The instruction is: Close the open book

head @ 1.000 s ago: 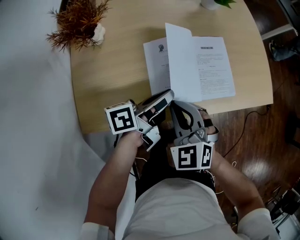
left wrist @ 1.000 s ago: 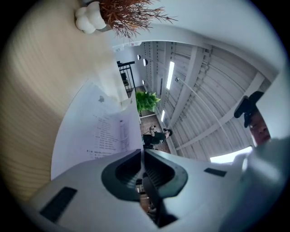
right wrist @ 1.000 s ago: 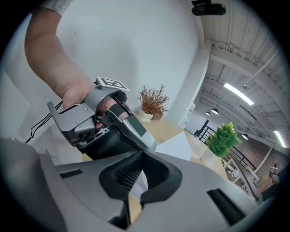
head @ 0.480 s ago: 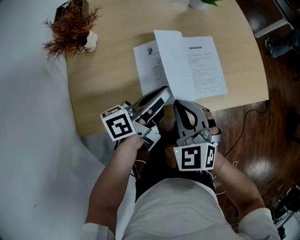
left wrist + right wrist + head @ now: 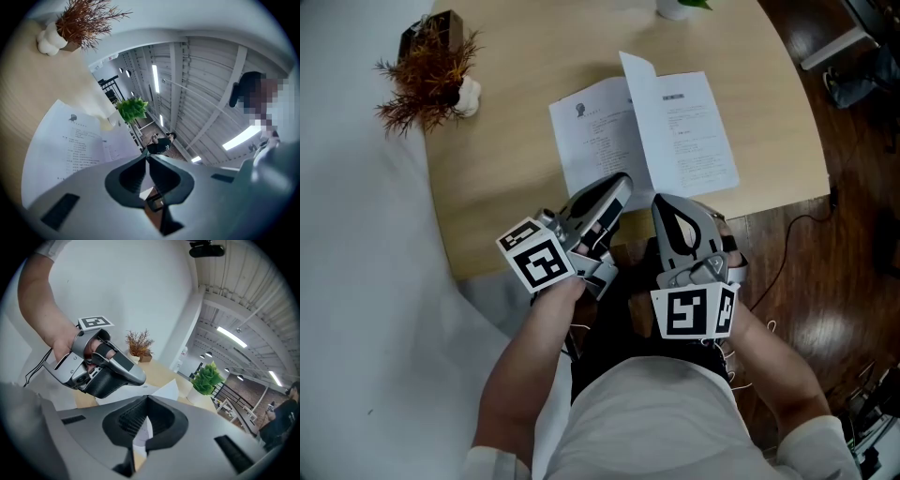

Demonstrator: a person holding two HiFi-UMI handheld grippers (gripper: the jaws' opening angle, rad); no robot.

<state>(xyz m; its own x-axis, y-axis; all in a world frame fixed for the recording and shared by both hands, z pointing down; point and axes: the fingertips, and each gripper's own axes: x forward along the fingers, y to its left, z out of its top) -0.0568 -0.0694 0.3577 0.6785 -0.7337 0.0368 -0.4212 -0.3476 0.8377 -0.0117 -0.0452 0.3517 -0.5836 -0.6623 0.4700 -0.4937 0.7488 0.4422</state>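
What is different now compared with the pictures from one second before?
Both tongs crept forward toward the open book: the left tongs, rolled slightly, now overlap its left page; the right tongs reach its near edge. Nothing grasped or released. Both stay shut and empty; the book stays open, one page raised.

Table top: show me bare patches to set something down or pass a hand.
Widest bare wood on the table lies between the dried plant and the open book. A narrower strip runs right of the book to the table edge. Crowded: the near edge, where left gripper and right gripper hover by the book.
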